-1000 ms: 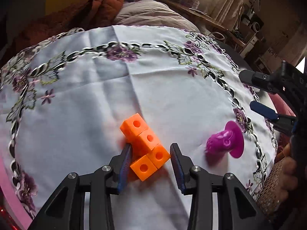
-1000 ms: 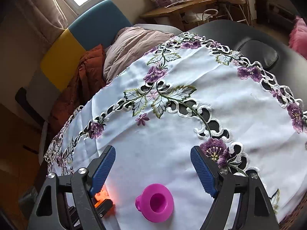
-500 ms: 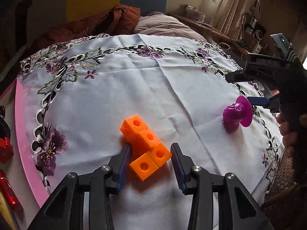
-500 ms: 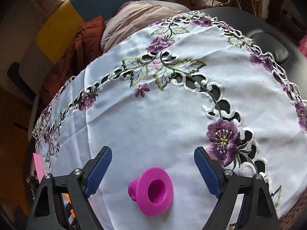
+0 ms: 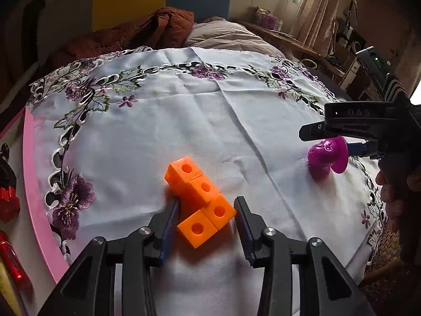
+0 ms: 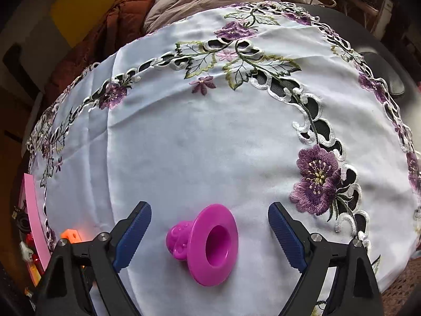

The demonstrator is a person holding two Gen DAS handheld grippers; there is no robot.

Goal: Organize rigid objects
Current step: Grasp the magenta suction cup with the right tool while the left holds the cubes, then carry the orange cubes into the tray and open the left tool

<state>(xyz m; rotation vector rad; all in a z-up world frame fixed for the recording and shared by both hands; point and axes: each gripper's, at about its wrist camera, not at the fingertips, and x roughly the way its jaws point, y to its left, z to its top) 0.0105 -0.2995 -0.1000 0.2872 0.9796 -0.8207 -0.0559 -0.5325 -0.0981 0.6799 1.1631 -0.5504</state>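
Left gripper pinching orange blocks, 4 joined, on cloth, securing them. Right gripper jaws opening, straddling magenta toy lying sideways, untouched, readying grasp.

Left gripper angled downward, jaws narrowly set, right gripper pointing steeply down, jaws opening wide
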